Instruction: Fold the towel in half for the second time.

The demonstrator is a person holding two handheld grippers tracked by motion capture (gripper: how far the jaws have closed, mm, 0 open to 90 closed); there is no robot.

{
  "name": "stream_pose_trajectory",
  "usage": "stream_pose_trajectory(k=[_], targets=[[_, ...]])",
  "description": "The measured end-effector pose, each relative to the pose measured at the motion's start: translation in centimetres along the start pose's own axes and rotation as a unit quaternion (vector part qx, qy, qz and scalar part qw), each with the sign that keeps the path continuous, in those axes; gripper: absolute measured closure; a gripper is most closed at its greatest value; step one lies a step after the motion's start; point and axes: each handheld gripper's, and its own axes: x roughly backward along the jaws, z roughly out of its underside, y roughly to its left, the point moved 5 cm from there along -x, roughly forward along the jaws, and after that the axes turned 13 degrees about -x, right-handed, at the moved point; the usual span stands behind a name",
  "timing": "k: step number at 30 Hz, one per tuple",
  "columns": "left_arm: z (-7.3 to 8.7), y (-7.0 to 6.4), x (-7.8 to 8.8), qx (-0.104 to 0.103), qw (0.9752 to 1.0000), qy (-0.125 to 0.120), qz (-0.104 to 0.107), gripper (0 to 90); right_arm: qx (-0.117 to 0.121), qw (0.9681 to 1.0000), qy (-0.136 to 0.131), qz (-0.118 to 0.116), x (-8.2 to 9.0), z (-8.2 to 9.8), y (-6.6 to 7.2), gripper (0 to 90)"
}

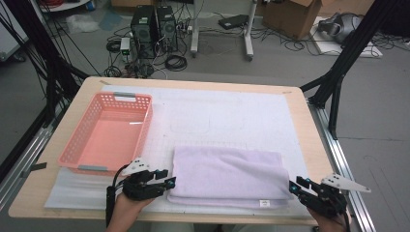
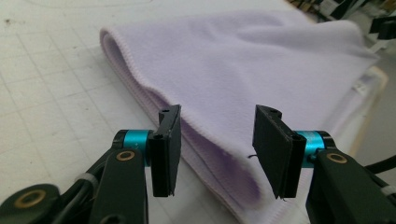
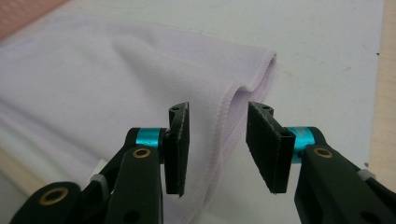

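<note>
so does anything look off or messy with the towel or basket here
Nothing stands out. The lilac towel lies folded flat on the white mat, its layered edges only slightly uneven at the near side. The pink basket sits upright to its left and looks undamaged. Both hand-held grippers are open at the towel's near corners.

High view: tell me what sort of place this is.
Probably a lab or workshop set up for recording. Two black computer towers stand on the grey floor amid tangled black cables, black metal frame struts flank the light wooden table, and a brown cardboard box stands behind.
</note>
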Motion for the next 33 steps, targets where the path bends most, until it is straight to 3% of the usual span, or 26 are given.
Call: stream_pose_trajectory(k=[2, 3, 4, 5, 6, 13, 16, 18, 20, 21, 23, 25, 29, 33], targets=[[0.2, -0.2, -0.7, -0.005, 0.9999, 0.013, 0.0, 55.7, -0.008, 0.9998, 0.015, 0.007, -1.2, 0.1, -0.1, 62.8], [0.3, -0.4, -1.0, -0.009, 0.9998, 0.02, -0.002, 59.4, -0.013, 0.9996, 0.023, 0.009, -1.8, 0.2, -0.2, 68.9], [0.4, -0.7, -1.1, -0.02, 0.9996, 0.022, -0.005, 68.0, -0.013, 0.9993, 0.035, 0.008, -2.3, 0.5, -0.3, 79.8], [0.4, -0.9, -1.1, -0.028, 0.9993, 0.022, -0.012, 80.4, -0.014, 0.9989, 0.044, 0.002, -2.5, 0.6, -0.2, 85.0], [0.4, -1.0, -1.0, -0.029, 0.9993, 0.022, -0.012, 86.7, -0.011, 0.9988, 0.047, 0.002, -2.5, 0.7, -0.1, 86.6], [0.3, -1.0, 1.3, -0.016, 0.9998, -0.001, 0.014, 87.4, -0.007, 0.999, 0.041, -0.018, 0.2, 1.1, 0.2, 86.9], [0.8, -1.2, 1.9, -0.012, 0.9995, 0.006, 0.03, 87.2, -0.016, 0.9972, 0.068, -0.027, 0.6, 1.7, 0.3, 85.1], [1.1, -1.1, 1.9, -0.012, 0.9994, 0.015, 0.028, 85.7, -0.007, 0.9969, 0.078, -0.002, 0.5, 2.1, 0.0, 72.0], [1.0, -0.8, 1.8, -0.007, 0.9997, 0.011, 0.02, 74.8, -0.018, 0.9976, 0.066, 0.013, 0.5, 1.9, -0.5, 62.1], [0.7, -0.6, 1.8, -0.003, 0.9998, 0.003, 0.017, 66.6, -0.022, 0.9983, 0.051, 0.016, 0.5, 1.6, -0.8, 60.1], [0.0, -0.4, 1.7, -0.009, 0.9998, -0.013, 0.01, 58.8, -0.016, 0.9994, 0.018, 0.026, 0.7, 0.6, -1.0, 57.6], [-0.8, -0.1, 1.2, -0.014, 0.9996, -0.025, 0.002, 50.6, 0.001, 0.9995, -0.011, 0.028, 0.3, -0.6, -0.9, 55.7], [-2.1, 0.9, -0.3, -0.019, 0.9992, -0.029, -0.018, 46.1, 0.027, 0.9994, -0.007, 0.022, -2.5, -2.1, -0.3, 56.2], [-3.0, 2.3, -2.3, -0.017, 0.9993, -0.015, -0.028, 45.3, 0.061, 0.998, 0.017, -0.002, -7.2, -3.5, 1.0, 64.0]])
